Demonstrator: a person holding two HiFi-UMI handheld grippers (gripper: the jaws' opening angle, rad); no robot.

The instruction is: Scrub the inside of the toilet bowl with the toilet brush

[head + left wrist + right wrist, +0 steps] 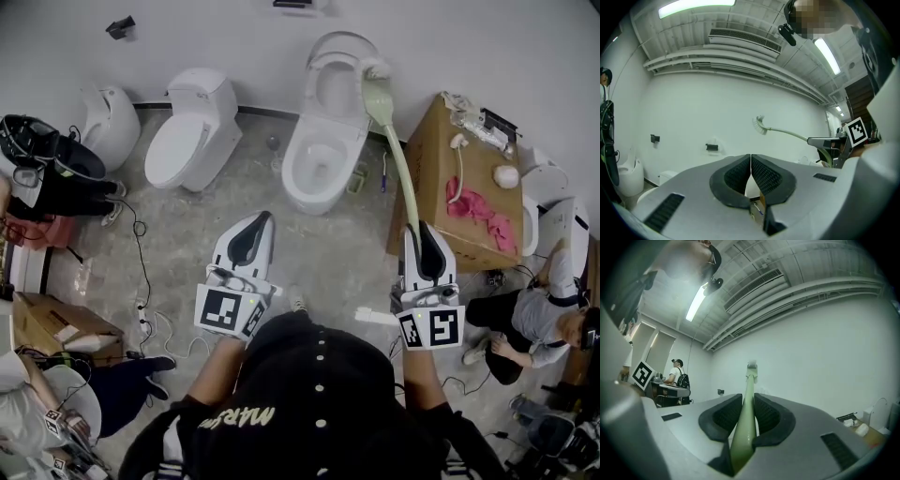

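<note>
1. The right tongs are clamped on the brush, gripping the near end of its pale green handle.
2. The left tongs are pressed together with nothing between them, beside the right ones.
3. The brush is lifted in the air. In the head view its white bristle head lies over the right edge of the raised lid, not down in the bowl. I cannot tell whether it touches the lid.
4. The brush looks light: a long, thin, curved plastic handle, probably a little springy, with soft bristles.
5. An end hold gives reach, but the smooth round handle could twist or slip when the head is pressed sideways. A firm squeeze seems wise.
6. Scrubbing has not started yet.
</note>
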